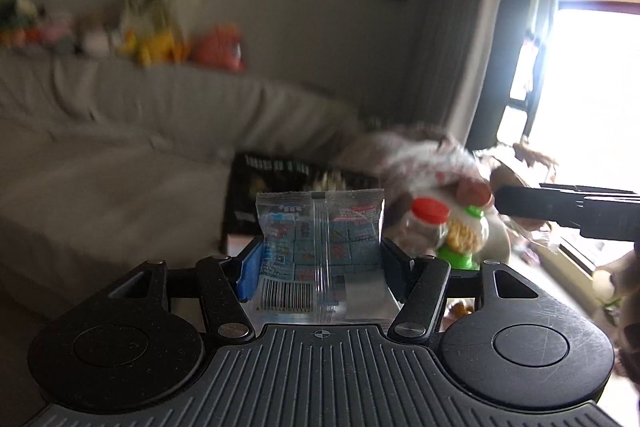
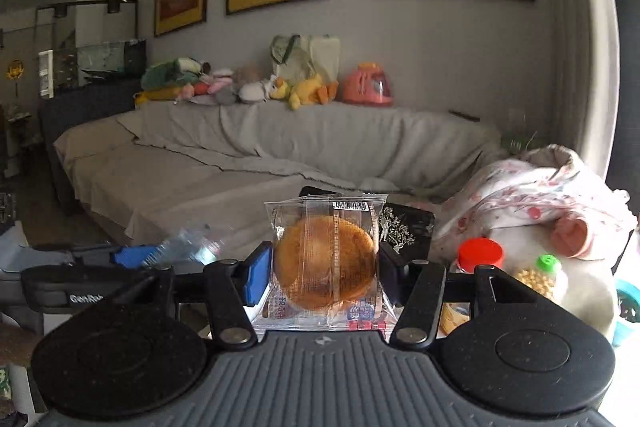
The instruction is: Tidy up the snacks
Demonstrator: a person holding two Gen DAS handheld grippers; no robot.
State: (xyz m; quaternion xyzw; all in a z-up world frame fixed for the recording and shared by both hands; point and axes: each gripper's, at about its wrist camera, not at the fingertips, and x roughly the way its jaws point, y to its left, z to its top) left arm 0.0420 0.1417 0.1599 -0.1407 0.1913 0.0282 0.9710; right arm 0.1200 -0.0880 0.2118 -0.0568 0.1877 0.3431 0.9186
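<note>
My left gripper (image 1: 320,255) is shut on a clear snack packet (image 1: 320,227) printed with pale blue squares and a barcode, held upright between the blue pad (image 1: 250,275) and the black one. My right gripper (image 2: 324,267) is shut on a clear packet holding a round brown cake (image 2: 324,263), also upright. In the right wrist view the left gripper (image 2: 132,255) shows low at the left with its packet (image 2: 188,245) blurred. One dark finger of the right gripper (image 1: 560,207) reaches in from the right edge of the left wrist view.
A black basket (image 1: 280,183) sits behind the left packet. A red-lidded jar (image 2: 480,253) and a green-lidded jar (image 2: 546,267) of yellow pieces stand right, beside a floral cloth bundle (image 2: 532,187). A grey covered sofa (image 2: 240,167) with plush toys (image 2: 304,89) fills the background.
</note>
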